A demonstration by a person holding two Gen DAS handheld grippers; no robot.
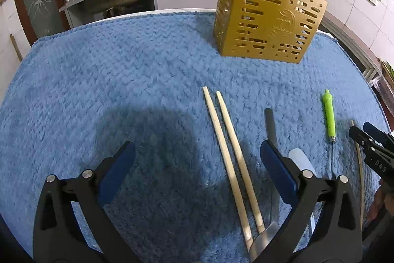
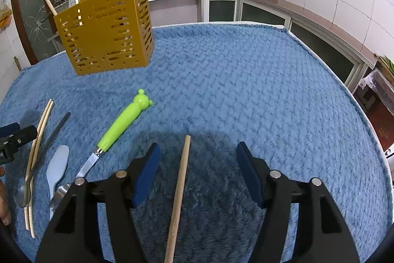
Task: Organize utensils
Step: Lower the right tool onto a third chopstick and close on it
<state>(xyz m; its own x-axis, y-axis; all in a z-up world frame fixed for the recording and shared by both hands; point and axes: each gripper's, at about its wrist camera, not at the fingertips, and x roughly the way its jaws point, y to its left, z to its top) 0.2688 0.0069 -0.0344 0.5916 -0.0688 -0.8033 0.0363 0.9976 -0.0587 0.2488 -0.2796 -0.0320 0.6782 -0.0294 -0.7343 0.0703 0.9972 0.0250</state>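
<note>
Blue towel [image 2: 246, 90] lies wide and free toward its right edge; both grippers [image 1: 197, 164] [image 2: 197, 164] gape, one wooden stick [image 2: 179, 189] perhaps untouched between right fingers.

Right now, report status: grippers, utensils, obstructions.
Left gripper open over the chopstick pair. Right gripper open, single wooden stick between its fingers, untouched. Gold holder upright beyond. Nothing blocking.
</note>
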